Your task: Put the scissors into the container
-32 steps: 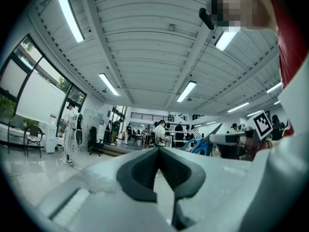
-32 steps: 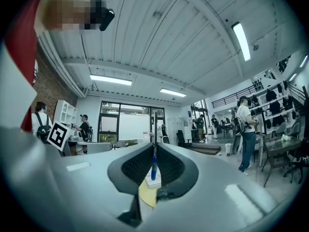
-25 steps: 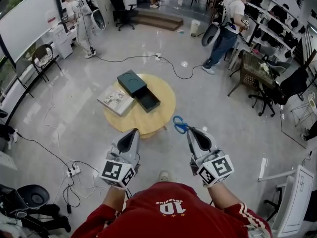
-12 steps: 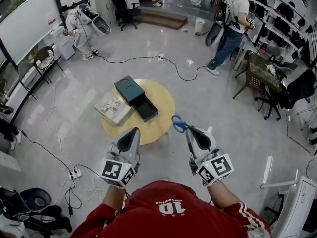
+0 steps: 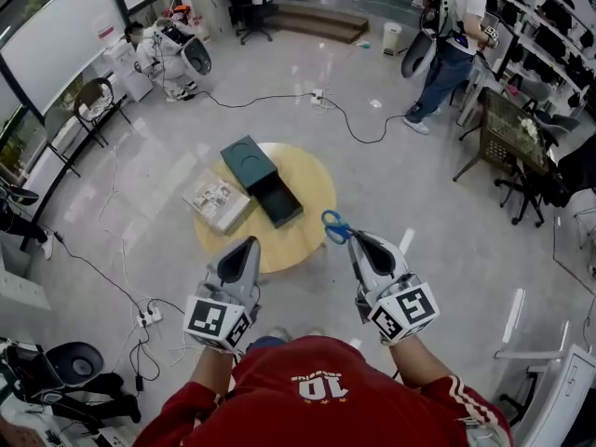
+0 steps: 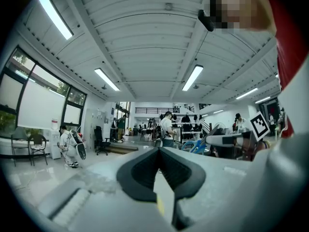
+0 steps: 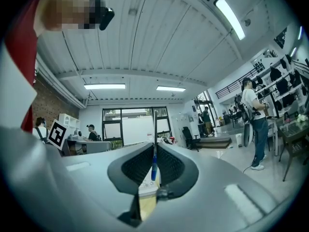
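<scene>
Blue-handled scissors stick out ahead of my right gripper, which is shut on their blade. In the right gripper view the thin blade stands upright between the pads of the right gripper. The container, a dark open box, lies on the round yellow table, with its dark green lid beside it at the far end. My left gripper hovers at the table's near edge. It is the left gripper whose pads meet with nothing between them.
A book lies on the table left of the box. Cables and a power strip trail over the floor at left. People stand far off at the back left and back right, with chairs nearby.
Both grippers have travelled forward with the person towards the table, which now lies slightly nearer. The scissors stay held in the right gripper. The left stays shut.
</scene>
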